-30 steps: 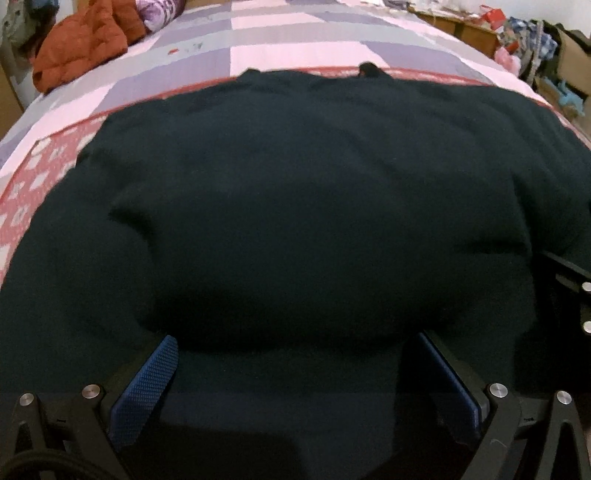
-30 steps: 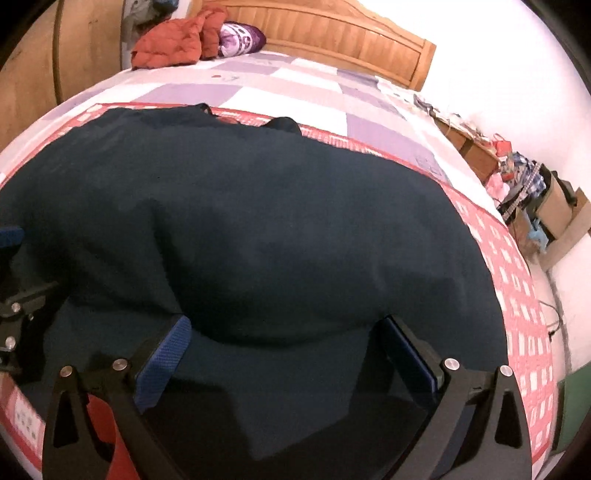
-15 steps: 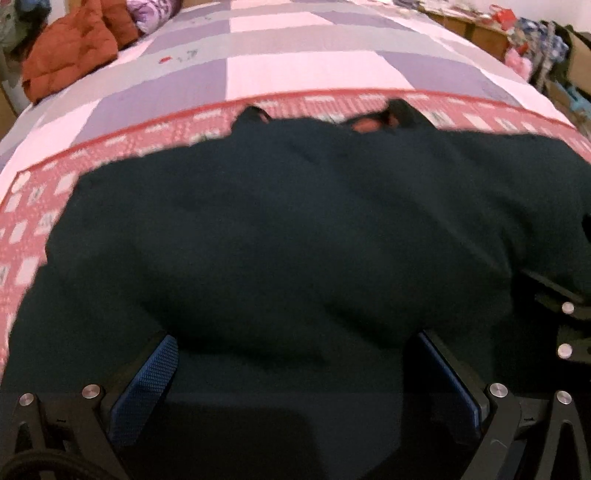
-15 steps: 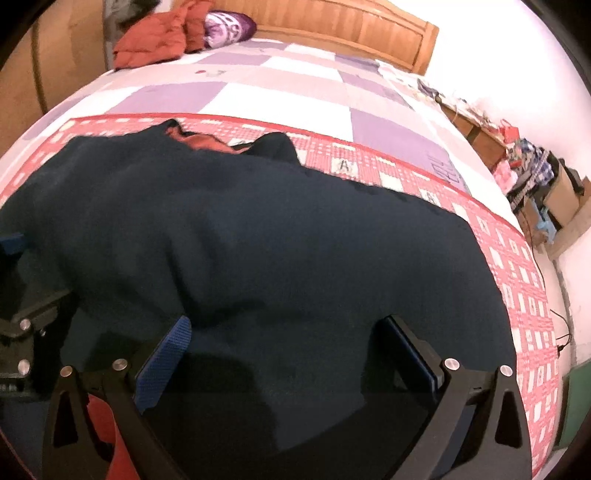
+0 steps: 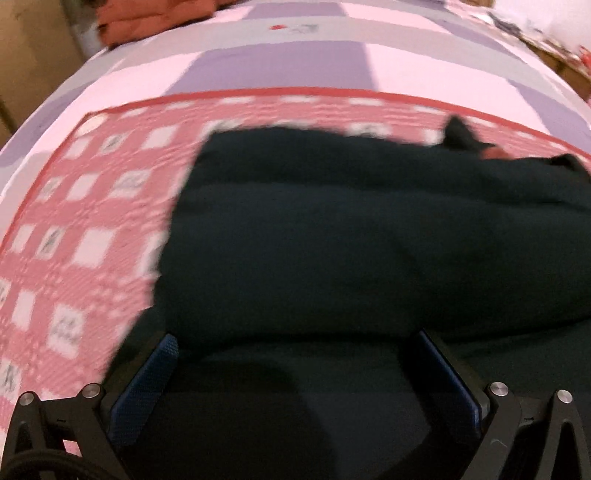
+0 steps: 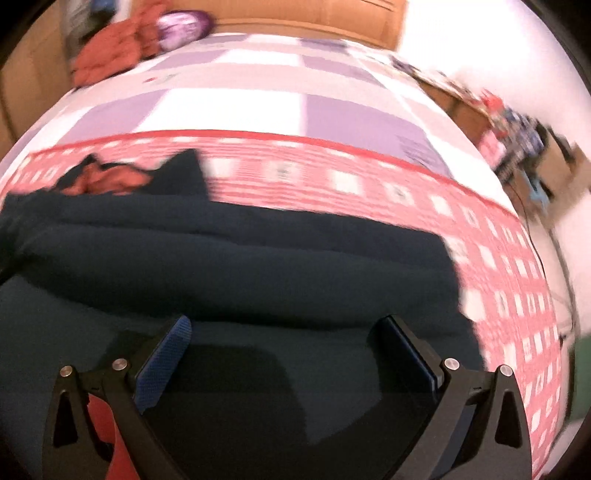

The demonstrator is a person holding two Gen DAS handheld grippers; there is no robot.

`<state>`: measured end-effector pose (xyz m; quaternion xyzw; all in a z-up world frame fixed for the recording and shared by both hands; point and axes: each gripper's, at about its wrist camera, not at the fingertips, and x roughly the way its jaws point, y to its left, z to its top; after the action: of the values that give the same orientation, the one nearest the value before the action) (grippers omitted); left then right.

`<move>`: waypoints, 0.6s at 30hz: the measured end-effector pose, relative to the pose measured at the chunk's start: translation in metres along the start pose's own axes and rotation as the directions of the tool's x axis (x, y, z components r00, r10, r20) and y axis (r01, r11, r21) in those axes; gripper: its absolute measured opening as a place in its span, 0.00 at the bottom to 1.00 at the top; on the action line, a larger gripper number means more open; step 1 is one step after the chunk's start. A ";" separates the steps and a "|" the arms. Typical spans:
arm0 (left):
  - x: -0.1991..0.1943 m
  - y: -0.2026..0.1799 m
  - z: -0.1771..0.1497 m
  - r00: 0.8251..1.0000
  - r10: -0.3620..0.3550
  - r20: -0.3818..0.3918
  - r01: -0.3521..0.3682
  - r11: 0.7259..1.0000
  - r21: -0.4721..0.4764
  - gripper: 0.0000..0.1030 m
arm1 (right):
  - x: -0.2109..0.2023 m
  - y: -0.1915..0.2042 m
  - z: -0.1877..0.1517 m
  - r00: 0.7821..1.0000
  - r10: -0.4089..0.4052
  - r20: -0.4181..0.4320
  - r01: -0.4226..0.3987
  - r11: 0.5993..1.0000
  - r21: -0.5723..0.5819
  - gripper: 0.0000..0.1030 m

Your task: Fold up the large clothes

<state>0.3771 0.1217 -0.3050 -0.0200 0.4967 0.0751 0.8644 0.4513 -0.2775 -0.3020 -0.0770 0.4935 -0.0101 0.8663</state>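
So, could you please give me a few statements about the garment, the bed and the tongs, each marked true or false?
1. The dark garment lies on a red-and-white patterned cover. True.
2. The left tongs are clamped shut. False: their blue pads stand wide apart.
3. An orange-red jacket is heaped at the far end of the bed. True.
4. The right tongs are empty over bare floor. False: they are open, with dark cloth lying between and under the pads.
5. The headboard is white metal. False: it is wood-coloured.
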 end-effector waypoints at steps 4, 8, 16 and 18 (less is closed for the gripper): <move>0.002 0.023 -0.010 1.000 0.013 0.006 -0.013 0.999 -0.032 1.00 | 0.005 -0.064 -0.016 0.997 -0.067 -0.026 0.070 0.991 0.117 1.00; 0.005 0.042 -0.018 1.000 -0.009 -0.004 0.009 0.994 -0.107 1.00 | 0.012 -0.121 -0.040 0.994 -0.082 -0.071 0.099 0.957 0.274 1.00; -0.015 0.040 -0.033 0.996 0.066 0.057 -0.064 0.997 -0.039 1.00 | -0.002 -0.111 -0.041 0.988 -0.157 -0.012 0.156 0.971 0.182 1.00; -0.021 0.045 -0.040 0.995 0.077 0.068 -0.074 0.996 -0.039 1.00 | -0.017 -0.104 -0.045 0.983 -0.182 0.026 0.176 0.972 0.153 0.99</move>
<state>0.3257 0.1595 -0.3049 -0.0141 0.4651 0.1173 0.8773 0.4099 -0.3844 -0.2947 -0.0560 0.4649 -0.1239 0.8749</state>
